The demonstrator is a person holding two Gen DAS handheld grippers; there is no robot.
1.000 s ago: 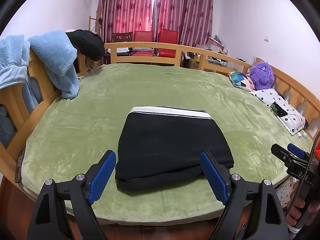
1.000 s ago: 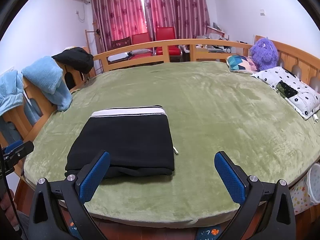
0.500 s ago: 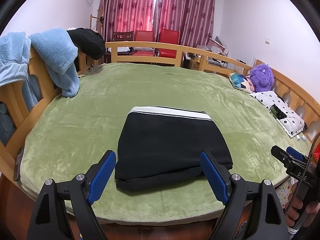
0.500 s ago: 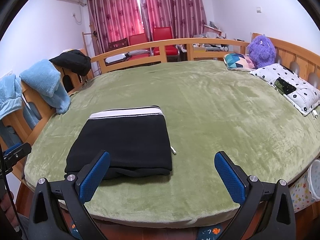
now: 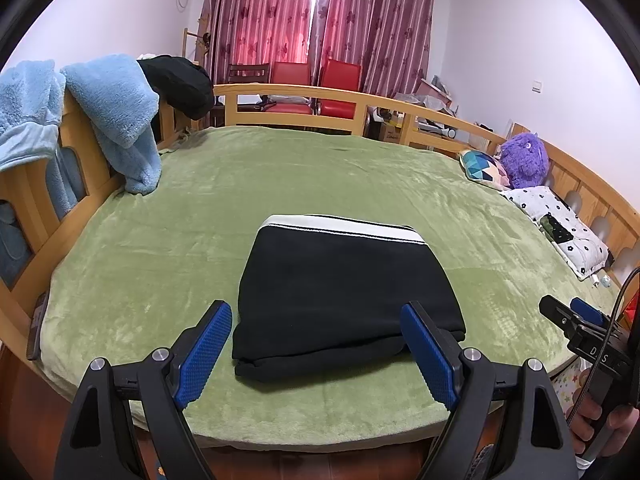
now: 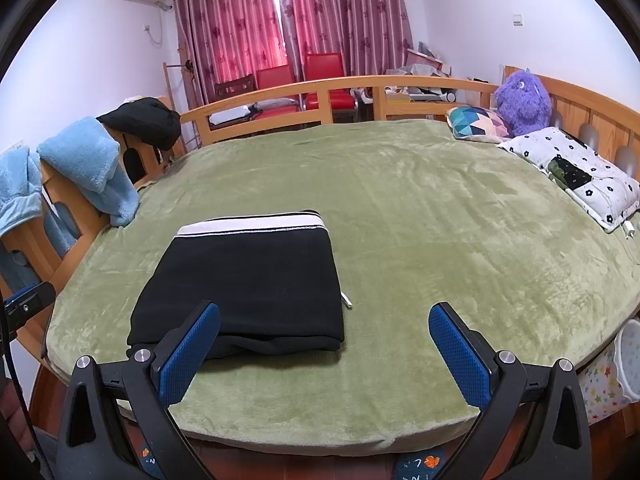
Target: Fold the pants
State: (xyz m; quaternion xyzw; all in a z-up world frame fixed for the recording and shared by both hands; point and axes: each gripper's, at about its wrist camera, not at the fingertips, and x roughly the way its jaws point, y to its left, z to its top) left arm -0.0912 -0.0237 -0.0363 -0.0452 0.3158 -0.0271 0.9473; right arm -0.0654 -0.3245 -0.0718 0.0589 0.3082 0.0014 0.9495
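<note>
- Both grippers hang spread wide and empty: left gripper [image 5: 318, 350], right gripper [image 6: 324, 356].
- Folded black pants [image 5: 344, 296] lie on the green bed [image 5: 160, 248], just ahead between the left gripper's fingers, ahead-left of the right gripper.

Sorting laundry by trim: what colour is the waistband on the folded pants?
White, edged with thin dark lines, on black pants; the waistband shows best in the right wrist view.
</note>
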